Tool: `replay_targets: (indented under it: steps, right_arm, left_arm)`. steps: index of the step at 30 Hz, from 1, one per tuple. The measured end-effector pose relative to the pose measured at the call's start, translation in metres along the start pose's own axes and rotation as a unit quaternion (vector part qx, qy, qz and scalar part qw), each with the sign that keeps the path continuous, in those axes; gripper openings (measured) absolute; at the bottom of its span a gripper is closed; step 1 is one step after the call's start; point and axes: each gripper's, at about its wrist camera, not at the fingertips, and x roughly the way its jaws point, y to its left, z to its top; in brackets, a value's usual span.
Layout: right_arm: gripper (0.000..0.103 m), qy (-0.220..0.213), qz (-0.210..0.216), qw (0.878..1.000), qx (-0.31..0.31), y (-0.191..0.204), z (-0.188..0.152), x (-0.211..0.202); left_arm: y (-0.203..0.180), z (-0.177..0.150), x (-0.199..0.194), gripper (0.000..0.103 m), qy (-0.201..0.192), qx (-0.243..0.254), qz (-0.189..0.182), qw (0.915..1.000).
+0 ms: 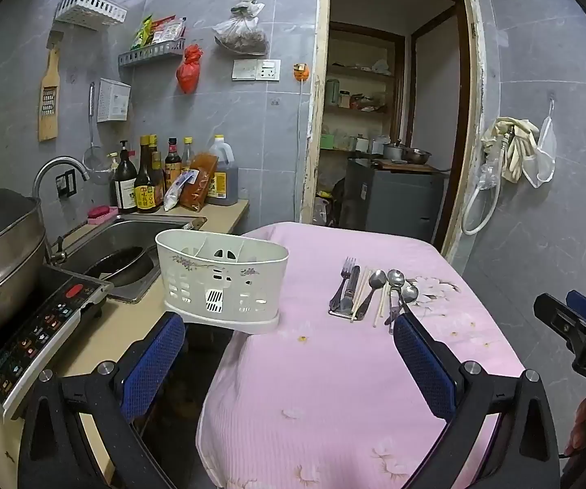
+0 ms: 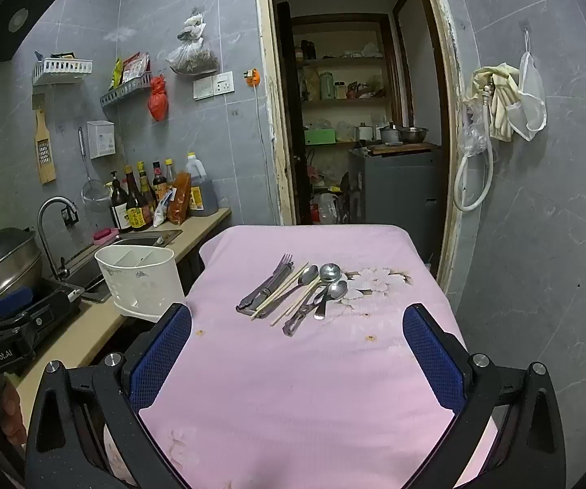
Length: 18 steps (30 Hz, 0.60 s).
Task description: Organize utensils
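**Pre-grasp: both grippers empty, utensils not yet sorted**

Left gripper (image 1: 289,346): fingers wide apart, nothing between them, hovering over the near-left part of the pink cloth (image 1: 333,387). Right gripper (image 2: 297,350): same, fingers spread, empty, lined up roughly on the utensil pile.

Step, as I read it: the very start. Nothing picked, holder looks empty as far as the dividers show.

Utensils sit mid-table in one loose cluster, touching and overlapping: fork (image 2: 283,267) and a dark-handled piece at the left, chopsticks (image 2: 280,291) laid diagonally across, three spoons (image 2: 329,273) at the right. White utensil holder (image 2: 140,281), divided into compartments, stands at the table's left edge next to the counter, upright; in the left view its base seems to overhang the cloth edge slightly.

Next move probably calls for: the right gripper goes forward and down, singles out one item from the pile's outer edge (the right-hand spoon looks freest), then carries it left to a holder compartment. Flat metal on soft cloth means a low, pinching approach. The chopsticks are crossed over other pieces and likely to drag neighbours.

Surface: padded pink floral cloth, a few small brown crumbs or stains.

Farther: counter with induction cooker (image 1: 36,326), lidded pot, sink (image 1: 130,240), sauce bottles. Grey tiled walls, open doorway (image 2: 354,102) to a pantry with shelves.
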Motion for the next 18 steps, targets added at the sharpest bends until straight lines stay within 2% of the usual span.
replay_targets:
  steps: [18]
  right_arm:
    - [0.102,0.003,-0.002,1.0,-0.002,0.0021,0.0011,0.0012]
  left_arm:
    - [-0.0003,0.0,0.0003,0.103,0.004,-0.001,-0.001,1.0]
